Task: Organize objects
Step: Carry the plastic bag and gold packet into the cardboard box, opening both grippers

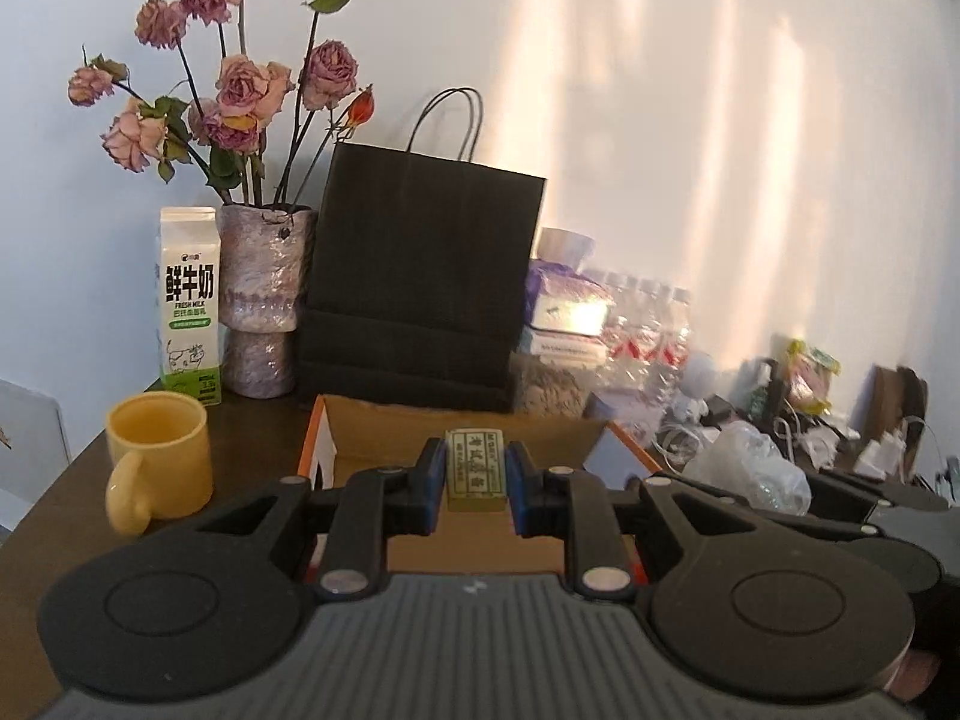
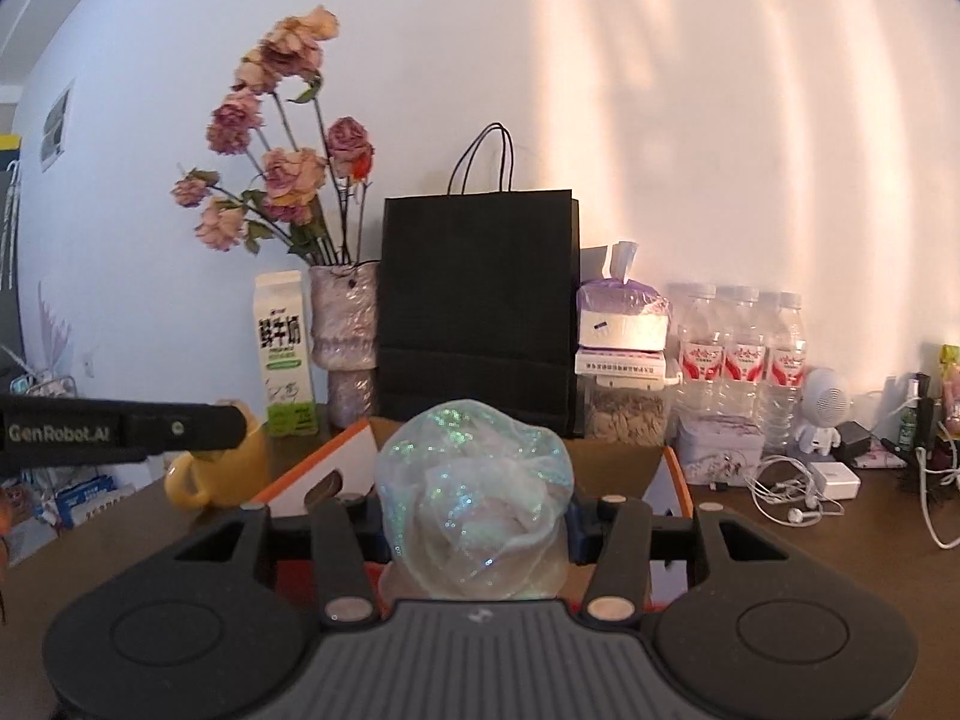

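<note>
My left gripper (image 1: pixel 475 474) is shut on a small green rectangular block with printed characters (image 1: pixel 474 468), held over an open cardboard box with orange edges (image 1: pixel 456 420). My right gripper (image 2: pixel 474 516) is shut on a crumpled shimmery translucent wrap bundle (image 2: pixel 474 498), held over the same box (image 2: pixel 672 468). The bundle hides the right fingertips. The bundle also shows in the left wrist view (image 1: pixel 750 468), at the right of the box. The left gripper's black body (image 2: pixel 120 429) shows at the left of the right wrist view.
A yellow mug (image 1: pixel 159 456) stands left of the box. Behind it stand a milk carton (image 1: pixel 189 306), a vase of dried roses (image 1: pixel 261 300), a black paper bag (image 1: pixel 420 282), tissue packs (image 2: pixel 621 324), water bottles (image 2: pixel 741 348), and a white speaker (image 2: pixel 825 414), chargers and cables (image 2: pixel 798 492).
</note>
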`<state>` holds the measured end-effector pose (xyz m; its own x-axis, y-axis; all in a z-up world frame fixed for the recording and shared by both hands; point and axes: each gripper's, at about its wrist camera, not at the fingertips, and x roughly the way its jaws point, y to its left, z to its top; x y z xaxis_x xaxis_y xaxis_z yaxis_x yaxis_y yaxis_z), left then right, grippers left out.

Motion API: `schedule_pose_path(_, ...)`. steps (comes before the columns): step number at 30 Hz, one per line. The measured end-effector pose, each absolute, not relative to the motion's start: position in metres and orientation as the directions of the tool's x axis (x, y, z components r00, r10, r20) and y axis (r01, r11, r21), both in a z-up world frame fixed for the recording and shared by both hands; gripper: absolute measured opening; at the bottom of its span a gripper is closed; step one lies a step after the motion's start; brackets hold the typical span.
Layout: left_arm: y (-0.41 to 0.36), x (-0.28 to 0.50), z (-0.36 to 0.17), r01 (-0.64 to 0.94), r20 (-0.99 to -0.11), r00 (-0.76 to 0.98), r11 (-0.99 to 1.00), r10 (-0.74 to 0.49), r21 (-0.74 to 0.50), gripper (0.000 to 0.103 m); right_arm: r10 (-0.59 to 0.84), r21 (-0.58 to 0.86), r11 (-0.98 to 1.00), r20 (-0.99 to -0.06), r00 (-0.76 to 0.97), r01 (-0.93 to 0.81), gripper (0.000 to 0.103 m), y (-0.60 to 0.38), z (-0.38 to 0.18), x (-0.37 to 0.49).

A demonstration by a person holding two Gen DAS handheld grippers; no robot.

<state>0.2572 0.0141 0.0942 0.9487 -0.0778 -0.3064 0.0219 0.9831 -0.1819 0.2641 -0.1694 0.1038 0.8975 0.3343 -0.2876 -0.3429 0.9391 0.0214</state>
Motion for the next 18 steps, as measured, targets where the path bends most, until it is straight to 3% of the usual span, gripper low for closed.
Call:
schedule_pose_path(5, 0.016, 0.304, 0.089, -0.021, -0.311, 0.949, 0.977, -0.047, -0.212, 0.022, 0.322, 0.037, 0.944, -0.302, 0.897, -0.327, 0.047, -0.153, 0.103, 0.311)
schedule_pose_path(12, 0.010, 0.360, 0.072, -0.113, -0.359, 0.932, 0.982, 0.051, -0.154, 0.022, 0.280, 0.029, 0.957, -0.368, 0.887, -0.290, 0.047, -0.143, 0.083, 0.368)
schedule_pose_path(18, 0.015, 0.382, 0.049, -0.112, -0.435, 0.900, 0.981, 0.031, -0.161, 0.022, 0.259, 0.043, 0.963, -0.435, 0.863, -0.267, 0.047, -0.151, 0.061, 0.391)
